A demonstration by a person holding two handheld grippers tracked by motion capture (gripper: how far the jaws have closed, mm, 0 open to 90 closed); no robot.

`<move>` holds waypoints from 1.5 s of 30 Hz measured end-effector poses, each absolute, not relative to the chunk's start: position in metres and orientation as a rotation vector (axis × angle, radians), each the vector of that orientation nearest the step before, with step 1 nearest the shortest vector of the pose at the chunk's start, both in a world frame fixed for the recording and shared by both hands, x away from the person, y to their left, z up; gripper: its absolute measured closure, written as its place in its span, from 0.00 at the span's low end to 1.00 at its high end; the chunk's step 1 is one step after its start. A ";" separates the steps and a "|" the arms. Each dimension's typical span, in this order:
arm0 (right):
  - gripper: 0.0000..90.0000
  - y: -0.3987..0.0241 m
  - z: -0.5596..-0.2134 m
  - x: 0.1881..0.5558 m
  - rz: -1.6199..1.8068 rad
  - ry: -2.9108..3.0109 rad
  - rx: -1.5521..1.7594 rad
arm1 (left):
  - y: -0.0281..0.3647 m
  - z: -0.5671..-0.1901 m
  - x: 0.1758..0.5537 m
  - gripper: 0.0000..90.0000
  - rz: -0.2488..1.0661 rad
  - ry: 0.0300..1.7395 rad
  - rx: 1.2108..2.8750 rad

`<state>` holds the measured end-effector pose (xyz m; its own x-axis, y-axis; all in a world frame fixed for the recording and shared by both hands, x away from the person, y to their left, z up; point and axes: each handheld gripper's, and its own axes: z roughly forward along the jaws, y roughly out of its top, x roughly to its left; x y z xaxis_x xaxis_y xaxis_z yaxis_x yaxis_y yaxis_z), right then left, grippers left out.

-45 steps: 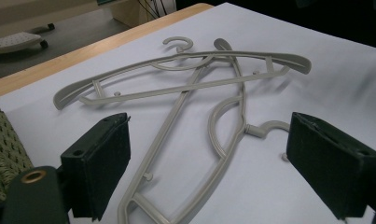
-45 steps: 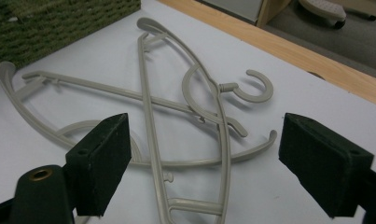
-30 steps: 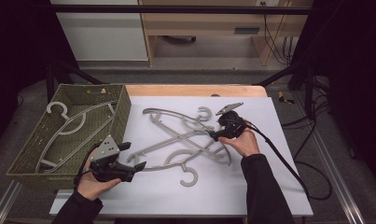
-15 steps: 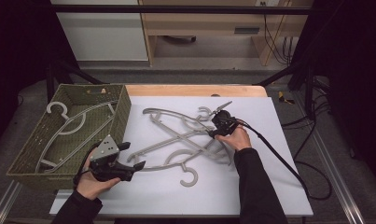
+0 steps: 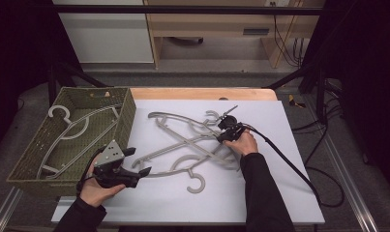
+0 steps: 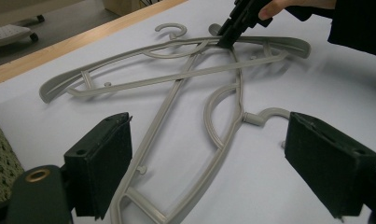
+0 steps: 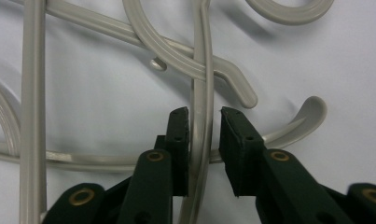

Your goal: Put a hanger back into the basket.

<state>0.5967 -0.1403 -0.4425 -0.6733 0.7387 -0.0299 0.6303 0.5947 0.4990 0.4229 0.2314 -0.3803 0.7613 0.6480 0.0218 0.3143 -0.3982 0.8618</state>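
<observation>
On the white tabletop (image 5: 279, 193) a pile of grey hangers (image 5: 192, 140) lies crossed over each other, right of centre. My right gripper (image 5: 220, 129) is down on the pile, its fingers (image 7: 178, 140) astride one thin hanger bar (image 7: 202, 135). They've just been closing; the left pad sits about against the bar, a sliver of gap shows on the right, so narrow but not clearly clamped. From the left gripper view, the right gripper (image 6: 228, 37) tips down onto the crossing of the bars. My left gripper (image 5: 134, 169) hovers near the tabletop's left-front edge, fingers (image 6: 101, 158) wide apart with nothing between them, aimed at the nearest hanger (image 6: 213, 140). Olive woven basket (image 5: 42, 145) at the left, beside the tabletop, has one more hanger (image 5: 76, 128) lying inside.
</observation>
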 end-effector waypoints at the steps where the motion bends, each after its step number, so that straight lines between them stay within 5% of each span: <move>1: 0.84 -0.141 -0.443 0.597 0.680 2.598 1.129 | 0.231 -0.380 0.423 0.16 0.443 0.725 2.008; 30: 0.92 -0.147 -0.420 0.587 0.790 2.570 1.146 | 0.233 -0.378 0.422 0.17 0.458 0.724 2.004; 45: 0.92 -0.159 -0.376 0.536 0.935 2.590 0.924 | 0.241 -0.365 0.418 0.16 0.469 0.717 1.997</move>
<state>0.5356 -0.1587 -0.3760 -0.7724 0.6351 -0.0075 0.4840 0.5962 0.6405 0.4184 0.2407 -0.3648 0.7567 0.6526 0.0385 0.2970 -0.3956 0.8691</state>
